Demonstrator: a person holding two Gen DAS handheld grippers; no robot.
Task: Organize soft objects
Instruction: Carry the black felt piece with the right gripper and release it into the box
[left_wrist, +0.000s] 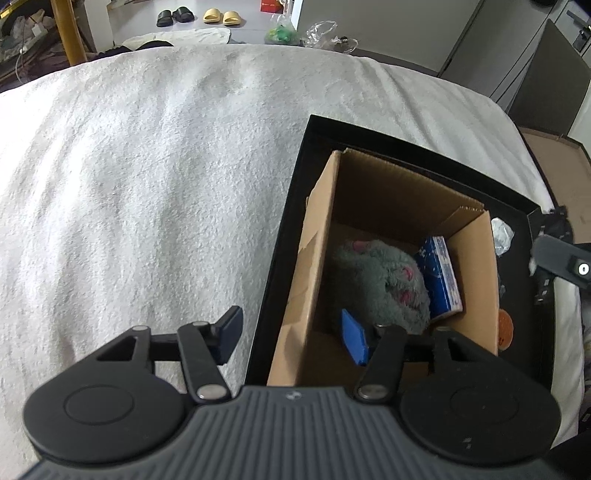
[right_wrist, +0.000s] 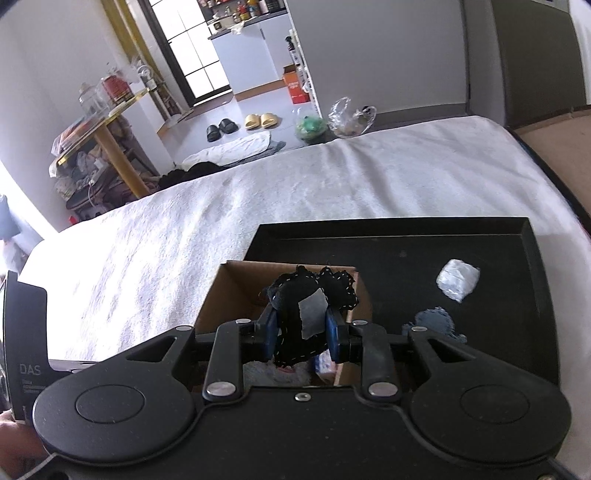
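Black stitched fabric piece (right_wrist: 303, 314): clamped between the right gripper (right_wrist: 300, 332) pads, above the cardboard box (left_wrist: 476, 295).
Box contents: grey plush (left_wrist: 384, 284), blue packet (left_wrist: 441, 277), ahead of the left gripper (left_wrist: 291, 338), jaws spread apart.
Black tray (right_wrist: 480, 240): holds box, white wad (right_wrist: 458, 279).

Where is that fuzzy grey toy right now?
The grey plush toy lies at the bottom of the cardboard box, seen in the left wrist view, with a blue-and-white packet against its right side. The box stands in the black tray.
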